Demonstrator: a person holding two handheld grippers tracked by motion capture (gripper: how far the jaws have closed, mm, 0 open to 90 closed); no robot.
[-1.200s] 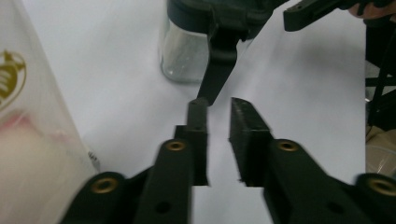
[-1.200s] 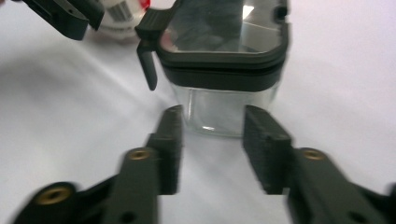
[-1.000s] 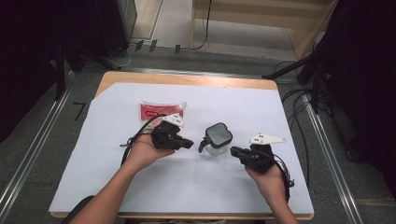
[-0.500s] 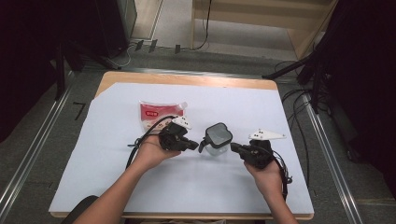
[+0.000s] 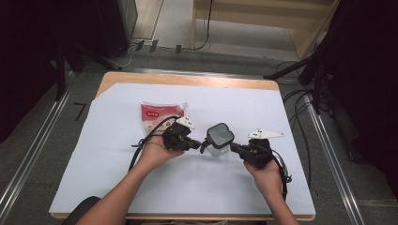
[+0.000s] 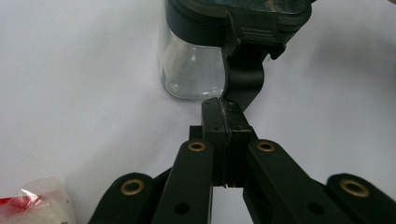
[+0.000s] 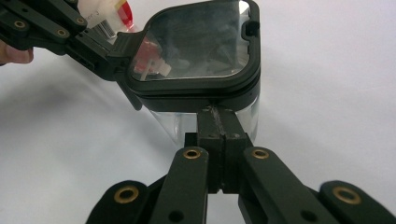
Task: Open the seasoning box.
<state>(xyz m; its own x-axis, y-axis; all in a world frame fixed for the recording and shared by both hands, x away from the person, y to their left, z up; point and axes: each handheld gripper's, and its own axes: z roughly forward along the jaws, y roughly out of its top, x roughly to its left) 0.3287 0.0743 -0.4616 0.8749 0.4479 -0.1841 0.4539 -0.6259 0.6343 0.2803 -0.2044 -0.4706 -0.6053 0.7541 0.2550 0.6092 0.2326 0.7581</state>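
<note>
A clear jar [image 5: 219, 138] with a dark square lid stands mid-table. In the left gripper view the jar [image 6: 191, 70] shows a black latch handle [image 6: 245, 79] hanging from its lid. My left gripper [image 6: 220, 108] is shut, its tip touching the lower end of that handle; from above, the left gripper [image 5: 199, 144] sits at the jar's left. My right gripper [image 7: 216, 114] is shut too, its tip pressed against the jar wall [image 7: 187, 123] just under the lid [image 7: 196, 46]. From above, the right gripper [image 5: 233, 148] meets the jar's right side.
A red and white spouted pouch [image 5: 157, 114] lies flat behind the left hand. White paper [image 5: 281, 187] covers the wooden table [image 5: 187, 78]. Cables trail from both grippers across the paper, and the floor around the table holds stands and more cables.
Both grippers have closed in on the jar: the left one slid right to the handle, the right one moved up and left to the jar's side. The jar stayed put.
</note>
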